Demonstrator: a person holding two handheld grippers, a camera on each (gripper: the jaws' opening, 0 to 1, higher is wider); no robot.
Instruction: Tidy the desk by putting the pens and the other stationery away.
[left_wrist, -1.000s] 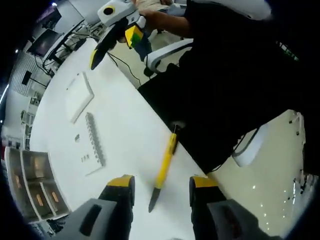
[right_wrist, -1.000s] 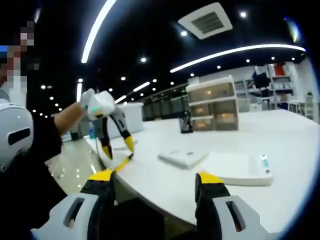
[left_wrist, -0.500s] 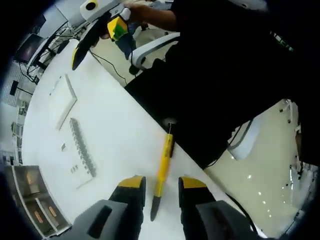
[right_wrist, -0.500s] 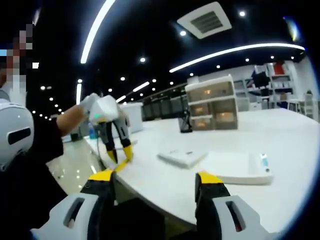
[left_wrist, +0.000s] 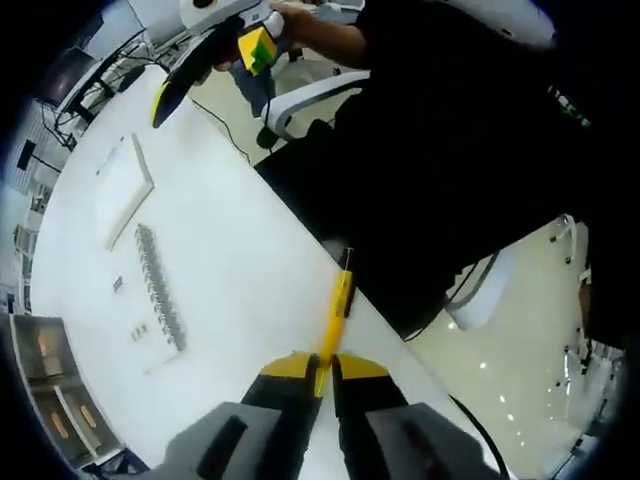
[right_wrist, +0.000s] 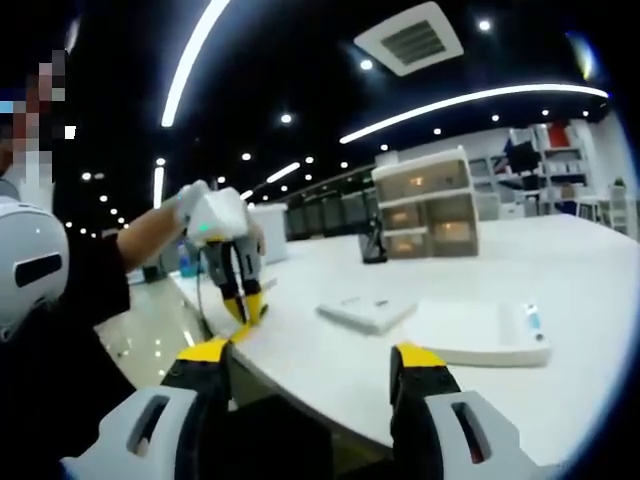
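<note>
Near the desk's (left_wrist: 230, 270) edge, in the left gripper view, we see our left gripper (left_wrist: 322, 368) with its yellow tips pinched on the lower end of a yellow pen (left_wrist: 336, 312) that lies flat on the white surface, pointing away along the rim. Farther along the desk sit a white pad (left_wrist: 125, 188) and a flat white tray (left_wrist: 155, 290), well apart from the pen. Our right gripper (right_wrist: 314, 362) hangs off the desk edge with its jaws spread wide and nothing between them. Across the desk stands a drawer unit (right_wrist: 424, 203).
</note>
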